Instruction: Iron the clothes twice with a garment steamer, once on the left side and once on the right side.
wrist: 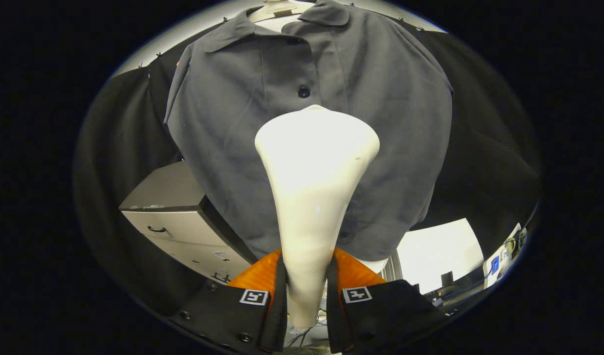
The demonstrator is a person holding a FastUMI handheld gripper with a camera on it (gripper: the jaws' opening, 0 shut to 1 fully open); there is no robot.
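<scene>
We see the garment steamer (314, 197) standing long-axis upright between our fingers, its wide head pointing up and away at the grey shirt (381, 148) hanging just beyond. The tool (306, 276) is clamped on its narrow handle. The steamer's face is hidden; a drawer cabinet (179, 217) sits lower left.
</scene>
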